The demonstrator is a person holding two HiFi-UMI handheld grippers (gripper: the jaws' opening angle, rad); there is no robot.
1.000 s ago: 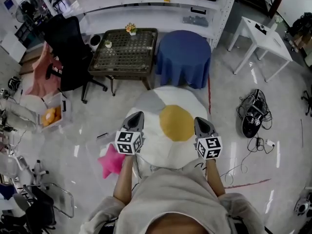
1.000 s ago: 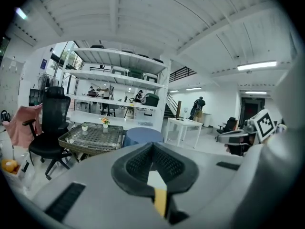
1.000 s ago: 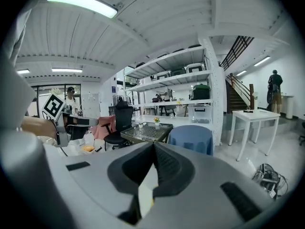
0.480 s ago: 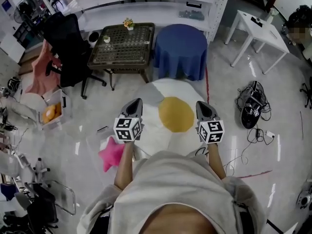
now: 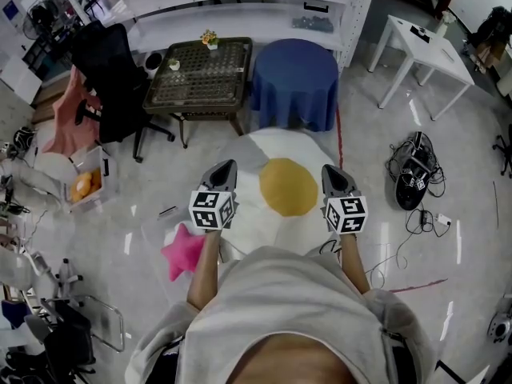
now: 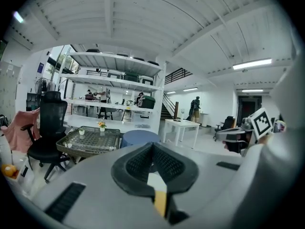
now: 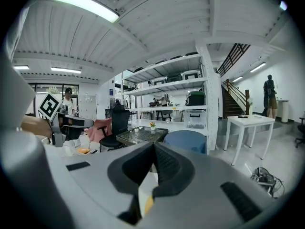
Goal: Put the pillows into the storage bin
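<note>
A big round fried-egg pillow [image 5: 268, 218], white with a yellow yolk, hangs in front of me between both grippers. My left gripper [image 5: 226, 166] is shut on its left edge and my right gripper [image 5: 332, 170] is shut on its right edge. In the left gripper view the jaws of the left gripper [image 6: 152, 147] meet at the tips, with a sliver of the pillow [image 6: 158, 190] showing behind them. The right gripper [image 7: 153, 147] looks the same in its own view, with a strip of pillow [image 7: 144, 197] below the tips. A pink star pillow [image 5: 184, 250] lies low at my left, inside what looks like a clear bin whose outline is faint.
Ahead stand a round table under a blue cloth [image 5: 296, 82] and a wicker table [image 5: 200, 74] with a small flower pot. A black office chair [image 5: 108, 86] is at the left, a white table [image 5: 420, 54] at the right. Cables and a black bag [image 5: 412, 182] lie on the floor.
Both grippers have carried the egg pillow a little forward, toward the blue table. Their jaws have stayed shut.
</note>
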